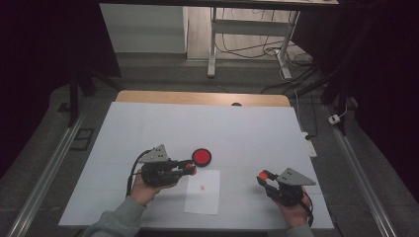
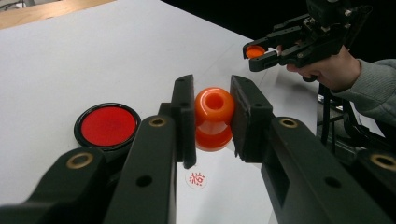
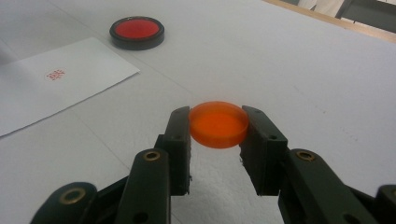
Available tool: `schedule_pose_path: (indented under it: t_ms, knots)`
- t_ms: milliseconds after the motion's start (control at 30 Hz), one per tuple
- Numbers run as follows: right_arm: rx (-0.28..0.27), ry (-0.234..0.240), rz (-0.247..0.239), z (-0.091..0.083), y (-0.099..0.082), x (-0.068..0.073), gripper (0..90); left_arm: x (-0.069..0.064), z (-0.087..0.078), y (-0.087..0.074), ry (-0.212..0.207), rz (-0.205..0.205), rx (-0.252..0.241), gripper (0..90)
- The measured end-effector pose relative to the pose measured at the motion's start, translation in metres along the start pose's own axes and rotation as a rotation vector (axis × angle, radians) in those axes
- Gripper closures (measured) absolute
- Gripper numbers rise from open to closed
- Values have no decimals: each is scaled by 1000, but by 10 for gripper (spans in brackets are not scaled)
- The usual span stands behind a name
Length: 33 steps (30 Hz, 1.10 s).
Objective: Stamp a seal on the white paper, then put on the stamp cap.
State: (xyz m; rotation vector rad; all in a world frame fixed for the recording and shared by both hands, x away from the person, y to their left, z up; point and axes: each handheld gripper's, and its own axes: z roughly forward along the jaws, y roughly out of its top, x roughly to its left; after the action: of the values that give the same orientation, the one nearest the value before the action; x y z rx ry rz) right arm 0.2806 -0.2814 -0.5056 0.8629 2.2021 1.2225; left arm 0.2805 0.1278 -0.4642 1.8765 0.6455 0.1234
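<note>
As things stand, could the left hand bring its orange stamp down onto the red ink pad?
Probably yes. The left tool grips the orange stamp, and the red ink pad lies open just beside it with nothing between; the right tool, holding the orange cap, stays well aside.

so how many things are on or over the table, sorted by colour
orange: 2, the stamp in the left gripper and the round cap in the right gripper
red in a black rim: 1, the ink pad
white: 1, the stamped paper sheet
total: 4
</note>
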Motion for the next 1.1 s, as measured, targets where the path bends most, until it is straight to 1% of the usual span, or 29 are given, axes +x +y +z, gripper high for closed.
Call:
schedule_pose_path:
  t_ms: [100, 267, 433, 667, 833, 967, 1000, 1100]
  knots:
    - [0, -3, -3, -1, 1, 0, 637, 0, 0, 0, -2, 2, 1, 721]
    - [-5, 5, 6, 0, 1, -1, 637, -1, 1, 0, -1, 2, 9, 722]
    - [1, 5, -2, 0, 2, 1, 637, -2, 2, 0, -4, 4, 8, 721]
    - [-6, 21, 4, 2, 4, 4, 637, -2, 4, 0, -7, 7, 12, 721]
    - [-1, 37, -9, 6, 7, 8, 637, -3, 6, -1, -10, 9, 16, 721]
    - [2, 50, -16, 9, 9, 11, 636, -2, 7, -2, -17, 5, 18, 721]
    - [0, 54, -9, 10, 9, 12, 637, -1, 7, -3, -19, 2, 19, 721]
    - [-3, 64, -11, 12, 11, 14, 636, 0, 8, -3, -23, -3, 23, 721]
